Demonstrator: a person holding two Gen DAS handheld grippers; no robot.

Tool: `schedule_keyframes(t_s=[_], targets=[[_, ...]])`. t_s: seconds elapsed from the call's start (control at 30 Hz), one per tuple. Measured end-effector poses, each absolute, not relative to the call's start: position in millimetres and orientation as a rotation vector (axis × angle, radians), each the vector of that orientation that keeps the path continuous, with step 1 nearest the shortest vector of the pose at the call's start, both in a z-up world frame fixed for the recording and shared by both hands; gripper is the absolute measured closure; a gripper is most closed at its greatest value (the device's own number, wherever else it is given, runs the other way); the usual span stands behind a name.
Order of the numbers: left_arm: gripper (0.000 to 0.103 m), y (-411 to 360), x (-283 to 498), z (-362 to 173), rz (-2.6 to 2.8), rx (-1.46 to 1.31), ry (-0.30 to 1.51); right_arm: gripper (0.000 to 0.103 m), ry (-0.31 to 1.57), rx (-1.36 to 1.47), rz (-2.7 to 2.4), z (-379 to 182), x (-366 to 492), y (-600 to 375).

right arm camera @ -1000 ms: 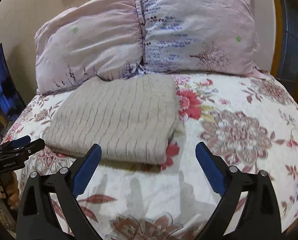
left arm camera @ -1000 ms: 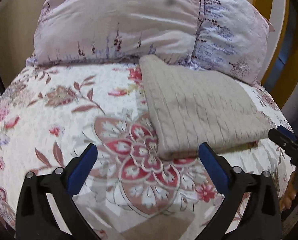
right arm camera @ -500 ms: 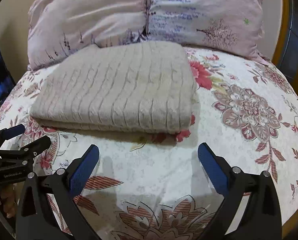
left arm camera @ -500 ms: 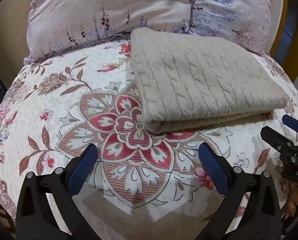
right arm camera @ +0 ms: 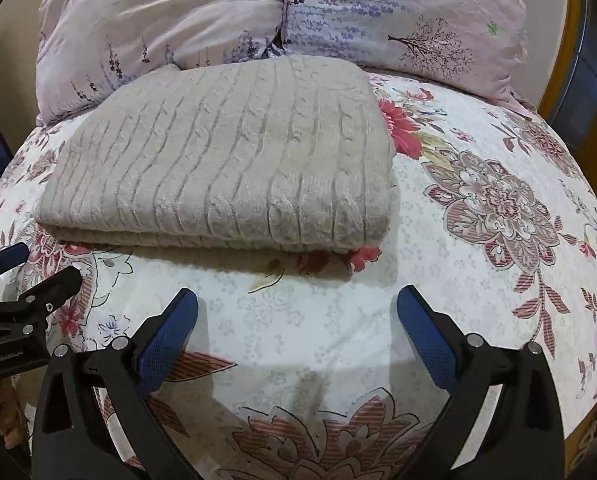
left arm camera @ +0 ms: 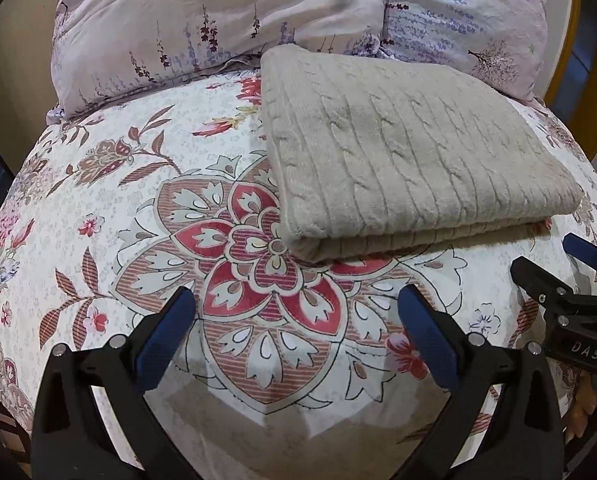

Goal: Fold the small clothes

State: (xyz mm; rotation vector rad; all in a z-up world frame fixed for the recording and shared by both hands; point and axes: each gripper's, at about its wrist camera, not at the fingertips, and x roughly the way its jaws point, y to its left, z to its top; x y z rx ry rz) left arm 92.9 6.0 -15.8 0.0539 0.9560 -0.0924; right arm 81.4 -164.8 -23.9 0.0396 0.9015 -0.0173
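Lying folded into a thick, soft rectangle, the beige cable-knit sweater [left arm camera: 410,152] rests on the floral bedsheet [left arm camera: 146,216], its raised rope-like ribs running across the top layer and a second layer showing along the rounded near edge. Its far edge touches the two pillows [left arm camera: 226,24], which are smooth, slightly crinkled pale lilac cloth printed with purple sprigs and small trees. The sheet under it is white cotton-like fabric with large red and brown medallion flowers, pulled fairly flat with only faint creases. In the left wrist view the left gripper [left arm camera: 296,320] stands spread wide and holds nothing, its black plastic arms tipped with textured blue pads [left arm camera: 426,328]; the sweater lies ahead toward 1 o'clock, its near left corner just beyond the fingertips and apart from them. In the right wrist view the right gripper [right arm camera: 297,316] is likewise spread wide and empty, hovering above bare sheet, with the sweater [right arm camera: 226,160] ahead toward 11 o'clock, near but not touching. Each gripper shows in the other's view: the right one [left arm camera: 570,268] at 3 o'clock beside the sweater's near right corner, the left one [right arm camera: 22,276] at 9 o'clock just below the sweater's near left corner. A yellow wooden frame [right arm camera: 578,40] curves behind the pillows at 2 o'clock.
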Motion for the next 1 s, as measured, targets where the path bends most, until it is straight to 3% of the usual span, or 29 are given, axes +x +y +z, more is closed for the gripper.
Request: schedule_keyframes(t_s=[1.0], targets=[[0.002, 7.1, 94.3, -15.9, -0.096, 0.054, 0.958, 0.001, 0.912, 0.046, -0.021, -25.1, 83.0, -167.3]])
